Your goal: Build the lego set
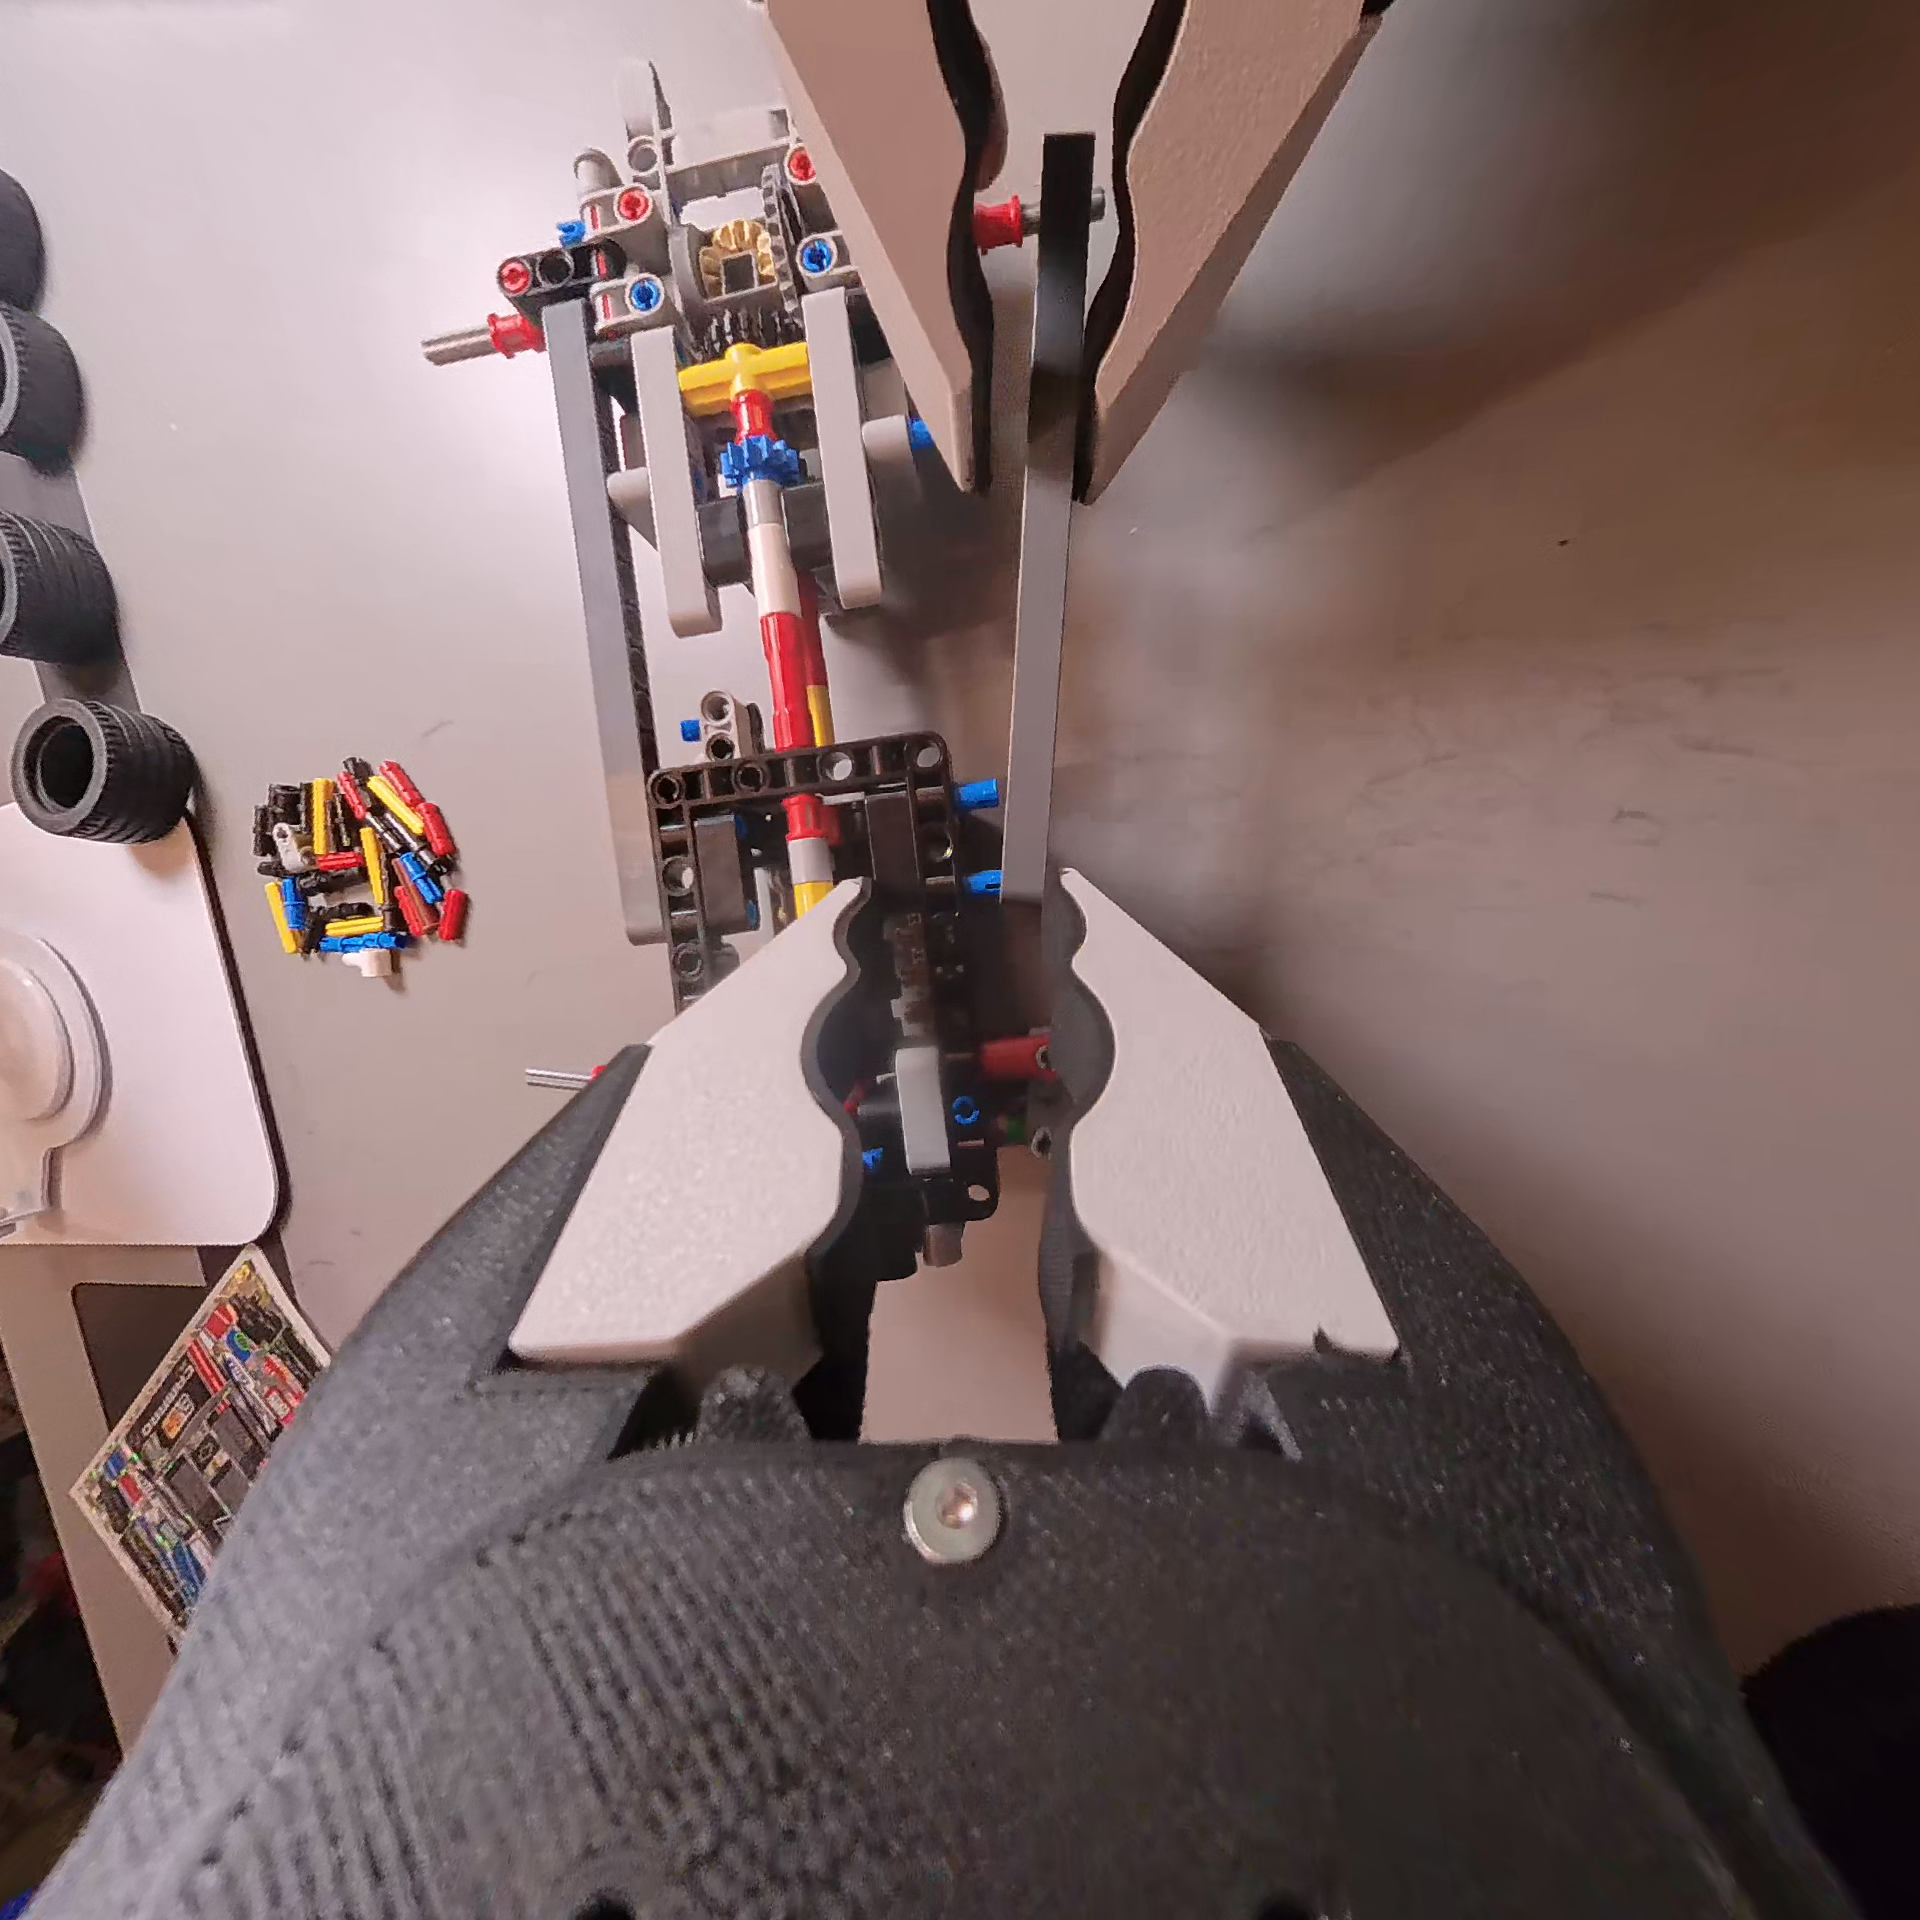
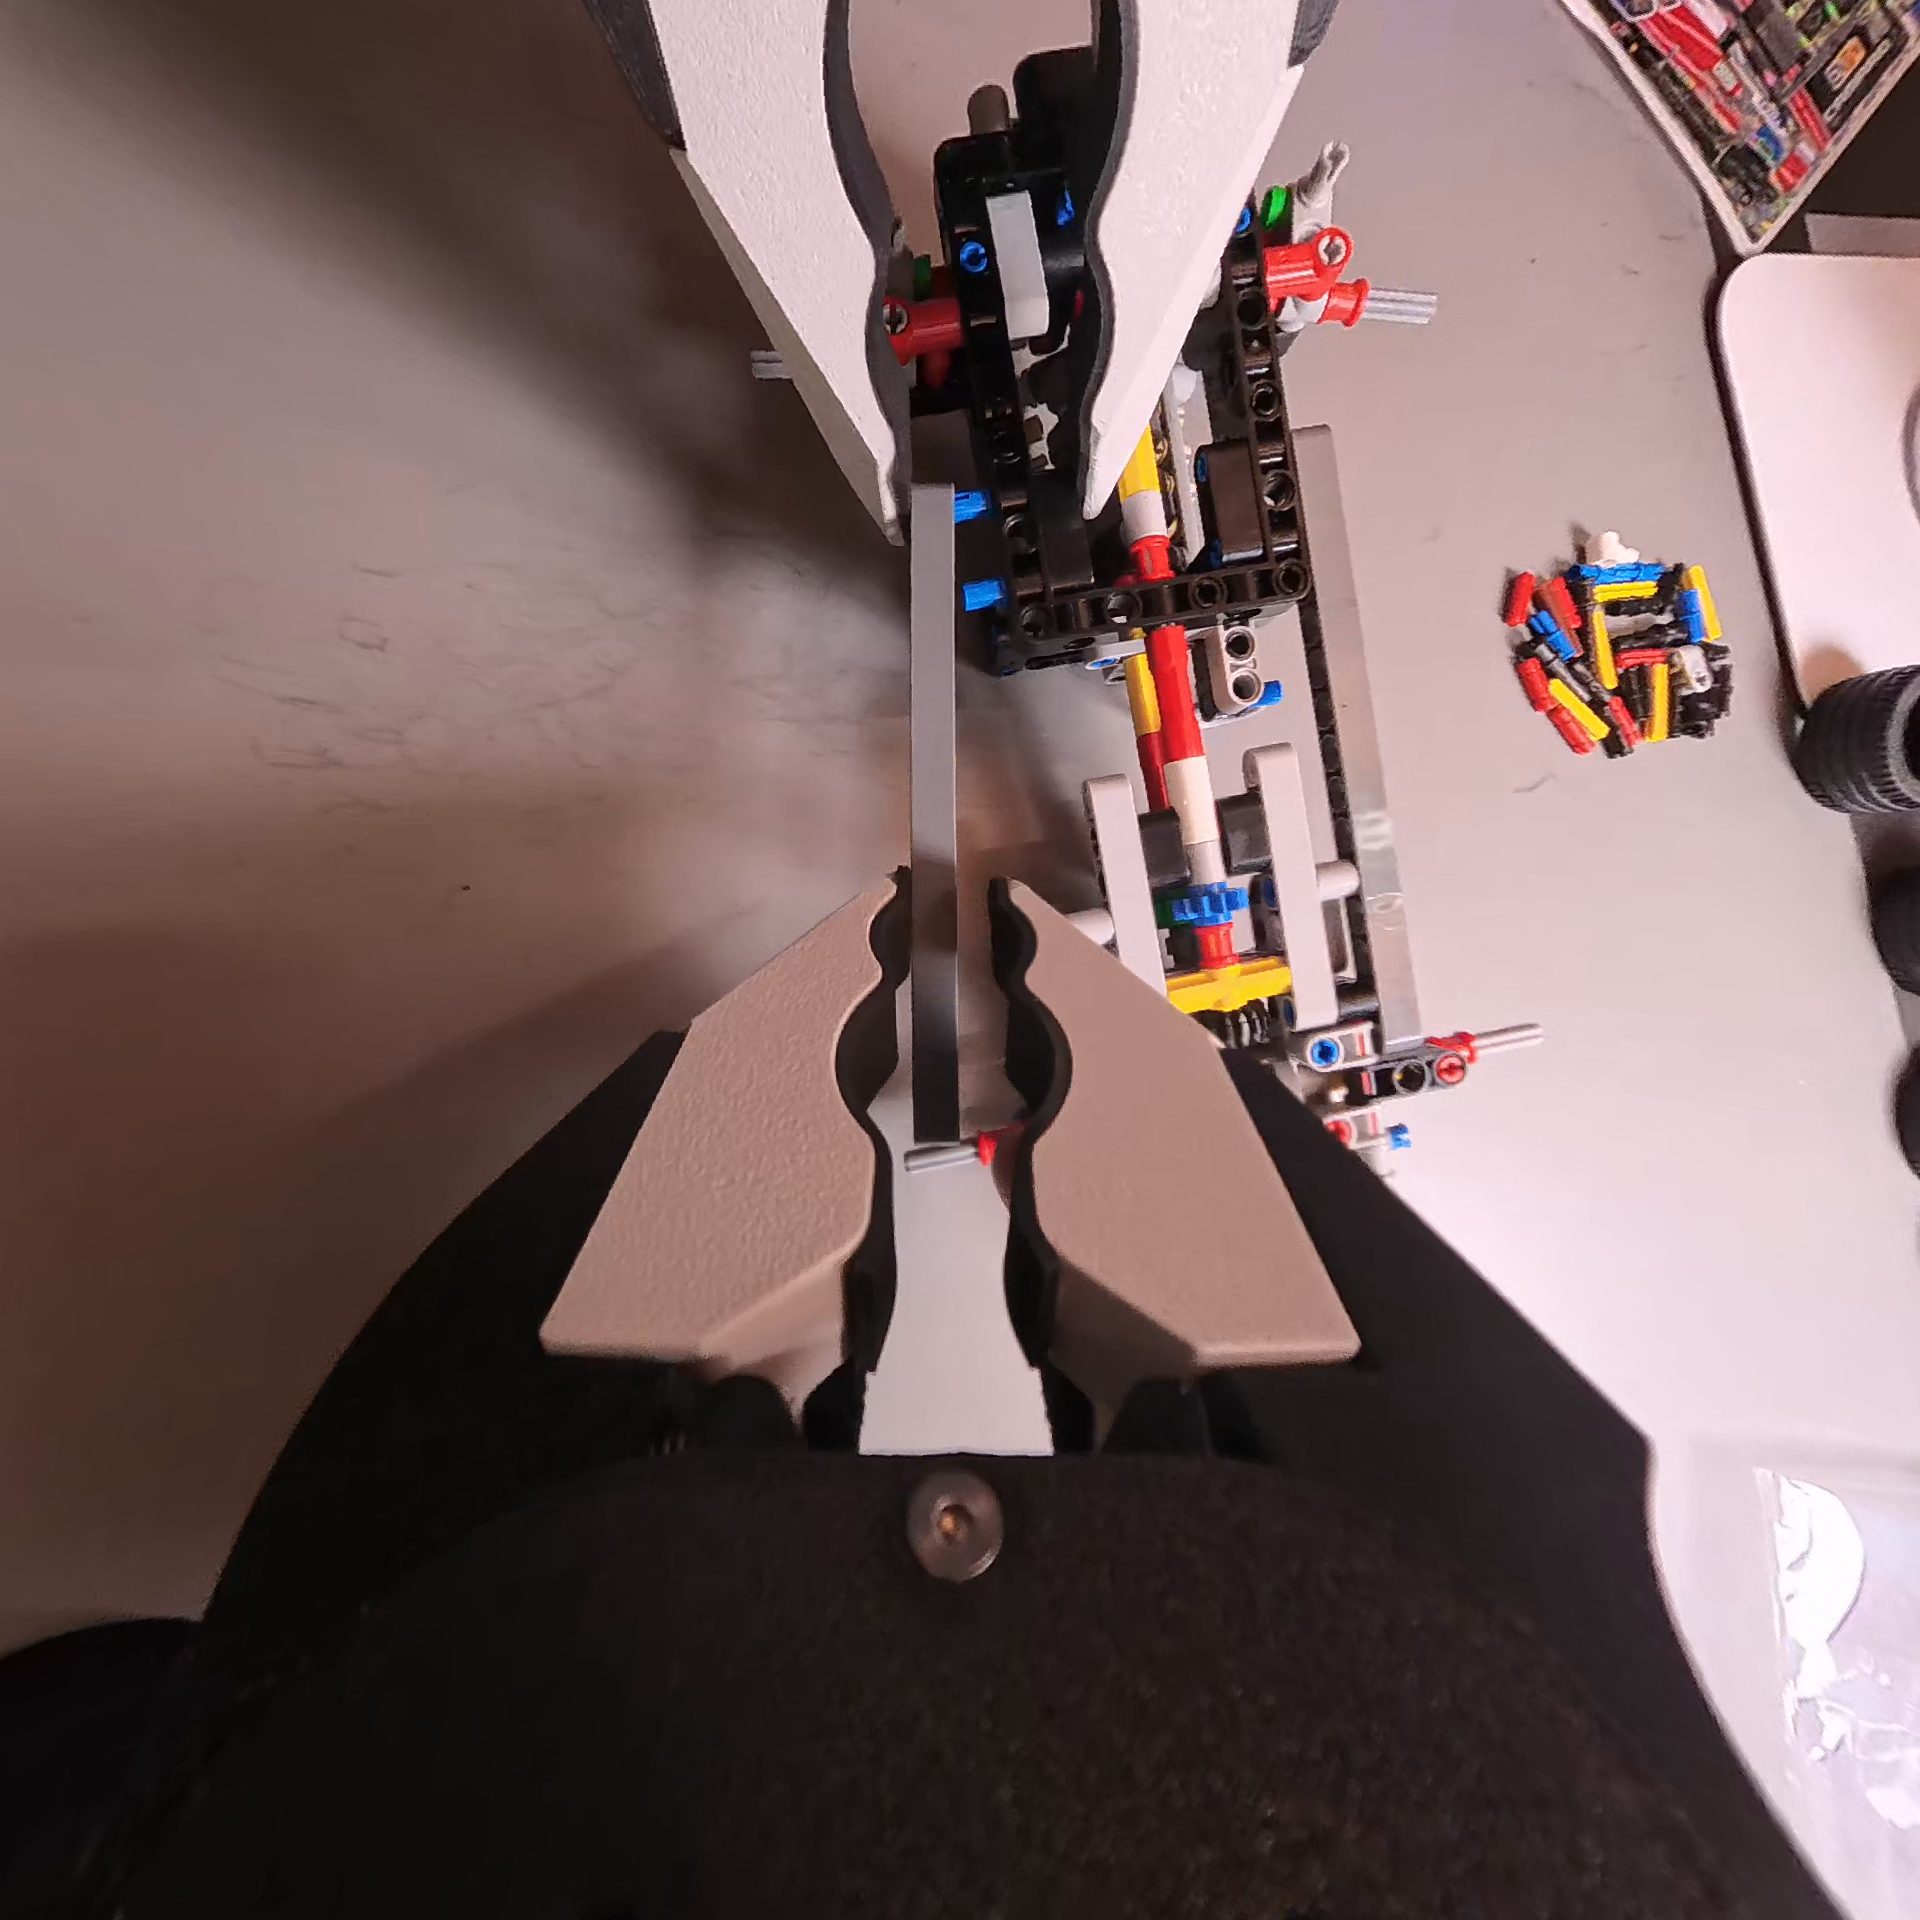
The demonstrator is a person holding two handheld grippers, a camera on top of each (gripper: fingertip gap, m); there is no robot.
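The Lego chassis (image 1: 748,468) lies on the grey table, with a red-white-yellow shaft down its middle and a black frame at one end. My left gripper (image 1: 961,888) is shut on that black frame end; it shows at the top of the right wrist view (image 2: 992,520). My right gripper (image 2: 951,885) is shut on a long grey beam (image 2: 932,727) next to a thin axle with a red bush (image 2: 982,1148). The beam's far end sits by two blue pins (image 2: 977,551) on the side of the frame. The right gripper (image 1: 1029,488) and beam (image 1: 1044,644) also show in the left wrist view.
A pile of small red, yellow, blue and black pins (image 1: 353,862) lies beside the chassis. Black tyres (image 1: 94,769) stand past it, by a white tray (image 1: 177,1091). A sticker sheet (image 1: 197,1444) lies at the table edge. A clear plastic bag (image 2: 1829,1621) lies near my right gripper. Spacing between my two grippers at the tips: around 7 centimetres.
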